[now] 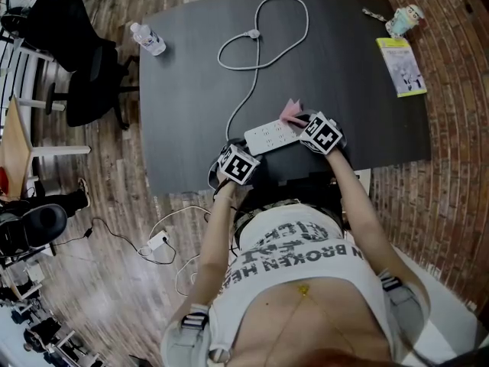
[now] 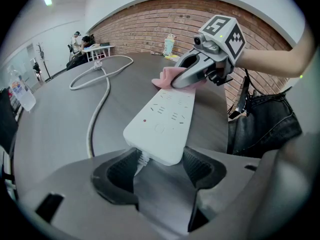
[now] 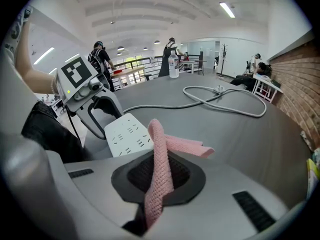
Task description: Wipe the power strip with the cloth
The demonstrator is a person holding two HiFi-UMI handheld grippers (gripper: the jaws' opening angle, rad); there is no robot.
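Observation:
A white power strip lies near the front edge of the dark table, and its grey cord loops away across the top. My left gripper grips the strip's cord end, one pad on each side. The right gripper is shut on a pink cloth, which hangs over the strip's far end. From the left gripper view, the cloth rests on the strip under the right gripper. In the head view the left gripper and right gripper flank the strip.
A water bottle stands at the table's far left corner. A yellow-green booklet and a small cup sit at the far right. A black office chair is left of the table. People stand far off in the room.

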